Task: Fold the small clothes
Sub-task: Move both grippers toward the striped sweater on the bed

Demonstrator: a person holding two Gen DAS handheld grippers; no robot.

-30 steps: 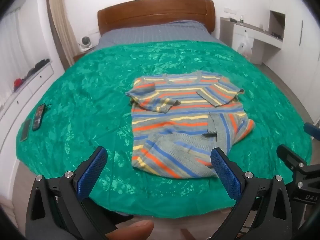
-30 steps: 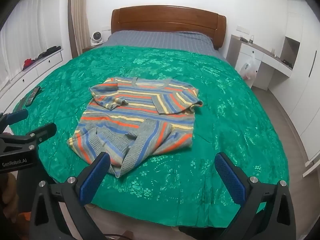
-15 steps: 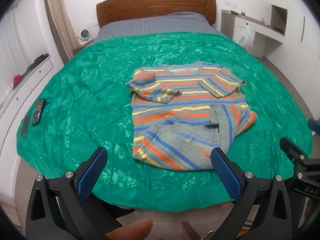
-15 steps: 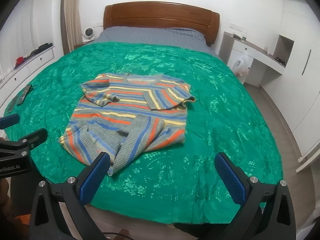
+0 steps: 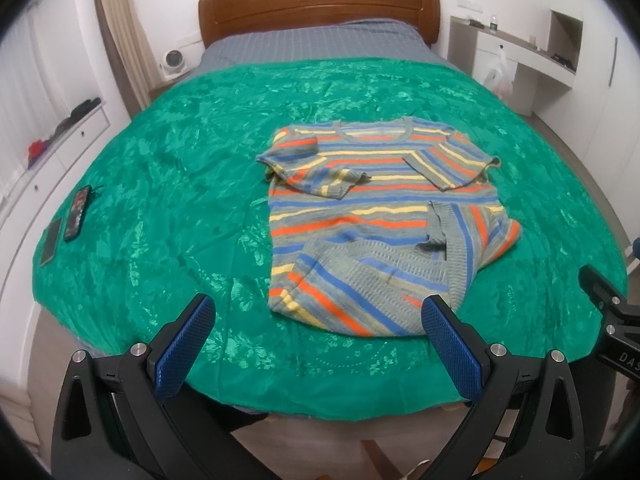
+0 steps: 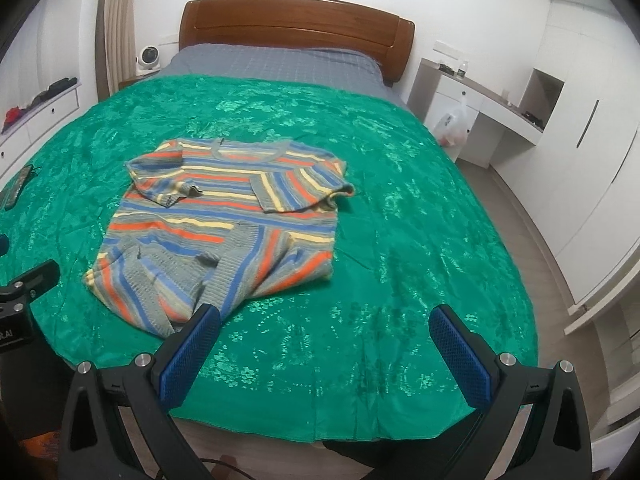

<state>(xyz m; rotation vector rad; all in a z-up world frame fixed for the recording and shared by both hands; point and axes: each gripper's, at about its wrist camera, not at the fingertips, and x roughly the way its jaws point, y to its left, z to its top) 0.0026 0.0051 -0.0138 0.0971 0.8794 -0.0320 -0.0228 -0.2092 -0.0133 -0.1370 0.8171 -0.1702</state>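
A shiny green floral bedspread (image 5: pixel 168 184) covers most of a bed with a curved brown wooden headboard (image 5: pixel 316 4); grey checked bedding (image 5: pixel 320 46) shows at the far end. A dark phone (image 5: pixel 77 213) lies near the spread's left edge. A small white round fan (image 5: pixel 173 60) stands far left. A white plastic bag (image 6: pixel 452 124) hangs on the white desk (image 6: pixel 480 116) at right.

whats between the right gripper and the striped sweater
Only bare green bedspread lies between the open right gripper and the striped sweater, clearest in the right wrist view.
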